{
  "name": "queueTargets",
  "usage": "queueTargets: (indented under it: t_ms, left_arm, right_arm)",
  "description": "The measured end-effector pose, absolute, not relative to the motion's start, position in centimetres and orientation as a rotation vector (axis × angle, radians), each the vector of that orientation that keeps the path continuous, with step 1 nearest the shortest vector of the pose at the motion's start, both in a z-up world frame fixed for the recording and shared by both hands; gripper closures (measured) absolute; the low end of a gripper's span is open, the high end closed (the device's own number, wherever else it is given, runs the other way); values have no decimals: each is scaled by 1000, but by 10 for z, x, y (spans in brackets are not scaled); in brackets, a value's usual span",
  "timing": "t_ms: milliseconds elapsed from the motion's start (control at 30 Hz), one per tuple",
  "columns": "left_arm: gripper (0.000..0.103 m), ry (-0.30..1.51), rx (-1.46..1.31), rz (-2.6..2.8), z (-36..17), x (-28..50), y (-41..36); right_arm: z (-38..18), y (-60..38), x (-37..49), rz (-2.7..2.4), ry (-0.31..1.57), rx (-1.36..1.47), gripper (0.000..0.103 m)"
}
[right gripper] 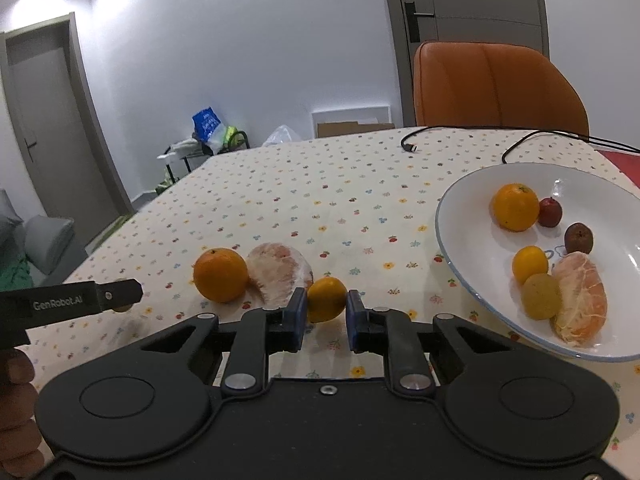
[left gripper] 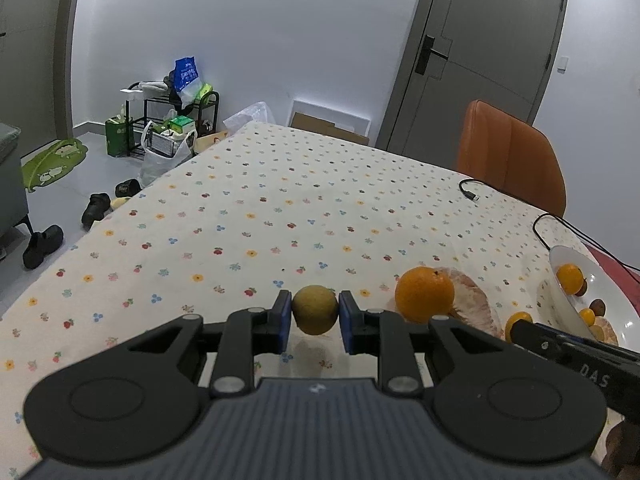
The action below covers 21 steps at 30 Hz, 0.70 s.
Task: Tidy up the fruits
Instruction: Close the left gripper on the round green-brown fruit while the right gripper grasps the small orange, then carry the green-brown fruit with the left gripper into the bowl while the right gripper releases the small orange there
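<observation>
Two blue-padded fingers of the left gripper clamp a yellow-green fruit just above the table, left of a large orange. From the right wrist view, the right gripper has its fingers closed against a small orange fruit, beside a peeled pomelo piece and left of the white bowl of fruit.
</observation>
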<state>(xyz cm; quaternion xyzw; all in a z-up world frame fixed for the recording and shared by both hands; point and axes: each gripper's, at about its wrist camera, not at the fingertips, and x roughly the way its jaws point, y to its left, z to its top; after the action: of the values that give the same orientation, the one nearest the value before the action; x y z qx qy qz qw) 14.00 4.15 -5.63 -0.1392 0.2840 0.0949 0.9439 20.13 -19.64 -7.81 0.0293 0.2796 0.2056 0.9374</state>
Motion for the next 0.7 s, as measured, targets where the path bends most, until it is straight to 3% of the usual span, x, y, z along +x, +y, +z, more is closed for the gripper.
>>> queueTargets:
  t_ms: [700]
  left_arm:
    - [79, 518, -219, 93, -28, 140, -16]
  right_arm:
    - [-51, -261, 175, 342, 471, 143, 84]
